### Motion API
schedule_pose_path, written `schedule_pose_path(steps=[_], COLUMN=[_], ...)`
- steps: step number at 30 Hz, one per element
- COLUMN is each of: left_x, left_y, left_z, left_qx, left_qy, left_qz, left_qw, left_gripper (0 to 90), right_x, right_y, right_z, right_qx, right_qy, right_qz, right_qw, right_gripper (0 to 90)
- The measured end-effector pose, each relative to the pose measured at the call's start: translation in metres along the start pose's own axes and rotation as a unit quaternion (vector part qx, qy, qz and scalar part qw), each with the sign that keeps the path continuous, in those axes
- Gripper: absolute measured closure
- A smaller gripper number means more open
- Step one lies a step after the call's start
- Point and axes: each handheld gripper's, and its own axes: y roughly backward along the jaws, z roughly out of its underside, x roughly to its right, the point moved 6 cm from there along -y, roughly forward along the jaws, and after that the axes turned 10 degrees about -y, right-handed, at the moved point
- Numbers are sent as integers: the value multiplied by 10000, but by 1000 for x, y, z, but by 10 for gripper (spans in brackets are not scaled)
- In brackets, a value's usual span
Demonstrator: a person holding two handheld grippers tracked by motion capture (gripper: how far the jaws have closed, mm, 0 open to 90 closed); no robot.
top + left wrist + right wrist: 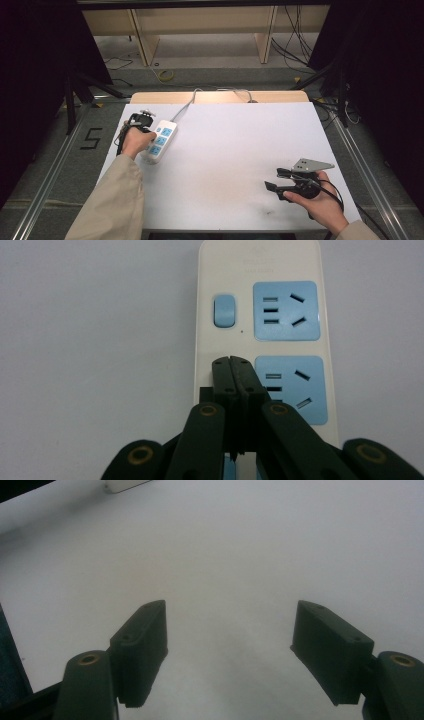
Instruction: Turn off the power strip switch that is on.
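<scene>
A white table top [235,165] stands in a dim room, with a wooden board at its far edge, pale shelving behind and loose cables on the grey floor; the darkness at both sides swallows whatever stands there. Near the table's far left corner lies a white power strip [159,141] with blue sockets, set at a slant, its pale cord [187,104] running off over the far edge. The left gripper [150,136] sits at the strip's left side, largely covered by the left hand [136,142] and its beige sleeve, so from above its tips cannot be made out. In the left gripper view the two black jaws are pressed together with nothing between them, their tips [232,363] resting over the strip's [220,270] white face, below the blue rocker switch [224,311] and just left of the second socket [292,387]; whether they touch the plastic is hard to say. The strip's near end is cut off behind the jaws. The right gripper [272,181], held in the right hand [320,202] near the table's right front, is well apart from the strip; its jaws stand wide with only bare table between them [230,630]. A white corner [122,485] at the top edge of that view is too cropped to identify.
</scene>
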Motion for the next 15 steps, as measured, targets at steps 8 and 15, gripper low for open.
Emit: schedule_pose_path(steps=[8, 15], left_x=[2, 1], left_y=[0, 0], left_z=[-1, -1], left_qx=[-57, -62], left_qy=[-156, -175], left_qz=[-99, -60], left_qw=[9998, 9998], left_gripper=[900, 900], right_x=[0, 0], right_y=[-1, -2], right_z=[0, -1], right_qx=[1, -8], right_qy=[-3, 16], right_qz=[-8, -24], right_qw=[10000, 10000], right_gripper=[307, 308])
